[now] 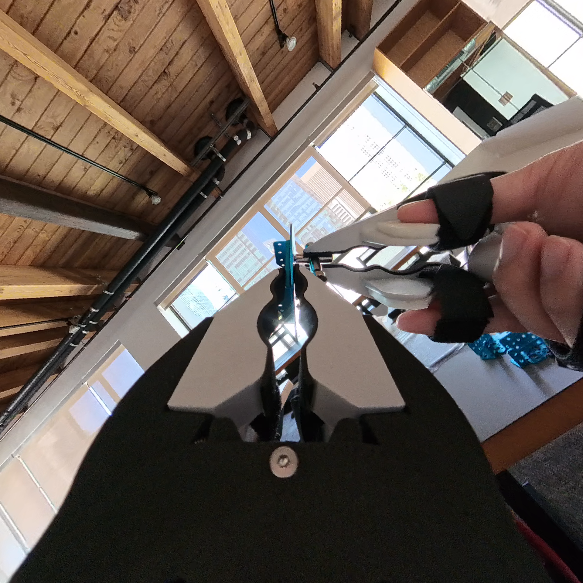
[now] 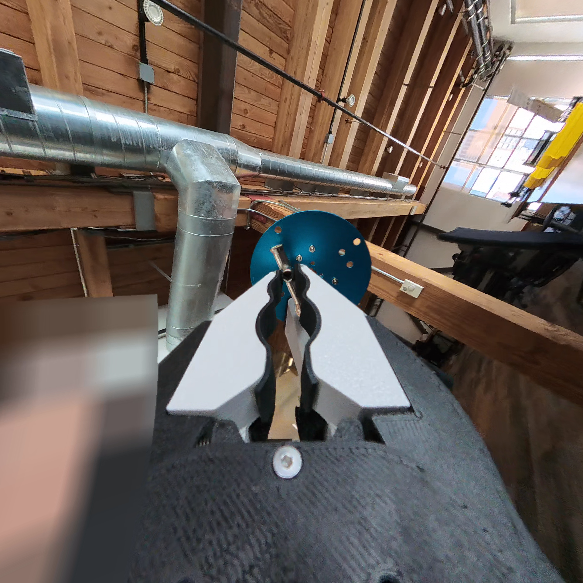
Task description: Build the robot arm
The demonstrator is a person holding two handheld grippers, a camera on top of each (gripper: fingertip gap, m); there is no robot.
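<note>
My left gripper is shut on the lower edge of a blue round disc, seen edge-on and held up in the air. A small blue perforated bracket sits on the disc's left face. My right gripper comes in from the right, held by a hand. In the right wrist view my right gripper is shut on a small L-shaped metal wrench. The wrench tip rests against the face of the disc, which has several holes and screws.
Several blue perforated metal parts lie on a white table at the right. Overhead are wooden ceiling beams and a silver air duct. A wooden beam runs right of the disc. Windows are behind.
</note>
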